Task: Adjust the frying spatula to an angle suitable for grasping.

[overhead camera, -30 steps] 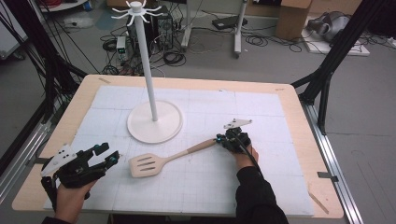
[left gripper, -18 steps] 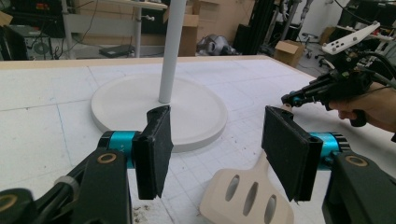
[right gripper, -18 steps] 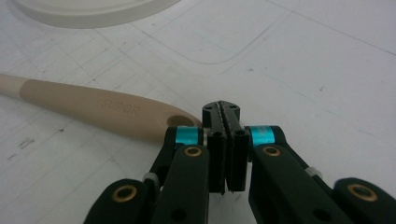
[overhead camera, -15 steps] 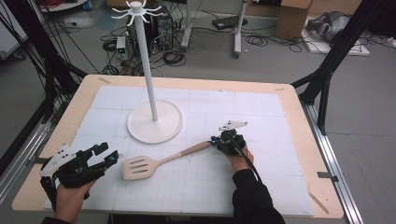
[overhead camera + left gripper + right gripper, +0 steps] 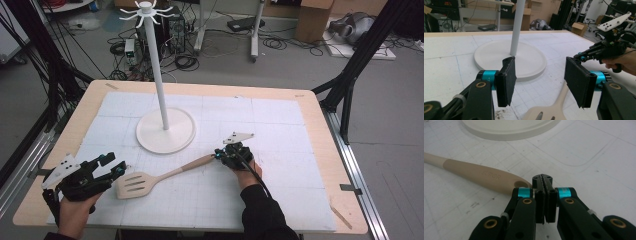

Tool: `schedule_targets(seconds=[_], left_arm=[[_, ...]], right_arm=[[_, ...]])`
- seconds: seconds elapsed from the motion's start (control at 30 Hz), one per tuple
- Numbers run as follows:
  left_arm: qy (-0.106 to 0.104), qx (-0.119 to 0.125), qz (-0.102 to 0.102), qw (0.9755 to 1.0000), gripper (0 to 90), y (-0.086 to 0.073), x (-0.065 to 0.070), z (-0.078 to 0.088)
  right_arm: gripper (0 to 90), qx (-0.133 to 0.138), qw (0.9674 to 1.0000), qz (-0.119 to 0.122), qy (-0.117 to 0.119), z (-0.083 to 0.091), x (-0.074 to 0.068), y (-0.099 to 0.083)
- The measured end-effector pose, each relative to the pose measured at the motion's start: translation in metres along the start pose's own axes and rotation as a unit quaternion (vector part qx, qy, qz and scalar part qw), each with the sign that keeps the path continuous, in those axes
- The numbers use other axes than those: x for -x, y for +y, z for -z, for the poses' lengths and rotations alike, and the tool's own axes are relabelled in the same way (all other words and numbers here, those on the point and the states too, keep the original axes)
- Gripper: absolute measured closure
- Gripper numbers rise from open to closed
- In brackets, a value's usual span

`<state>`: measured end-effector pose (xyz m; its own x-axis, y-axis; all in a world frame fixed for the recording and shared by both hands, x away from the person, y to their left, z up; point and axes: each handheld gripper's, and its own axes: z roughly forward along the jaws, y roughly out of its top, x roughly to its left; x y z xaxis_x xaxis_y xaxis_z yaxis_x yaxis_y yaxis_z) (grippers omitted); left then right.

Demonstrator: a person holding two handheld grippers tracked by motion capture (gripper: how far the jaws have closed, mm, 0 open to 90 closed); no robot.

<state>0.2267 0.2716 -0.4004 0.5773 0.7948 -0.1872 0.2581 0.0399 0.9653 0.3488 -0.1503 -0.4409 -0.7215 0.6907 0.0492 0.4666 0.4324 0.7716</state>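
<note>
- The left claw (image 5: 114, 166) sits at the near left corner of the counter (image 5: 310, 107), held in a hand (image 5: 75, 212), its jaws spread with nothing between them.
- Just beside it to the right lies the spatula (image 5: 160, 177), flat on the white gridded mat (image 5: 280, 125); its slotted blade is near the left claw, and its handle runs up and right.
- The right claw (image 5: 218, 156) has its jaws pressed together, holding nothing; its tip is against the handle's end, by the hanging hole (image 5: 521, 184).
- Farther back stands a white rack (image 5: 159, 75), its round base (image 5: 165, 132) well apart from the spatula and its hooks on top.
</note>
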Motion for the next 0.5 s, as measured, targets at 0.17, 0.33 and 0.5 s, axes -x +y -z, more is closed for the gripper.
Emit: schedule_targets(seconds=[0.17,0.33,0.5], left_arm=[[0.002,0.001,0.001,1.0000,42.6,0.000,-0.001,0.000],[0.004,0.003,0.003,1.0000,42.6,0.000,-0.001,0.001],[0.004,0.002,0.003,1.0000,42.5,0.000,-0.002,0.002]], right_arm=[[89.0,0.003,1.0000,0.002,0.007,-0.004,-0.008,0.003],[89.1,0.004,0.9999,0.002,0.012,-0.007,-0.012,0.005],[89.0,0.004,0.9999,0.003,0.015,-0.009,-0.015,0.006]])
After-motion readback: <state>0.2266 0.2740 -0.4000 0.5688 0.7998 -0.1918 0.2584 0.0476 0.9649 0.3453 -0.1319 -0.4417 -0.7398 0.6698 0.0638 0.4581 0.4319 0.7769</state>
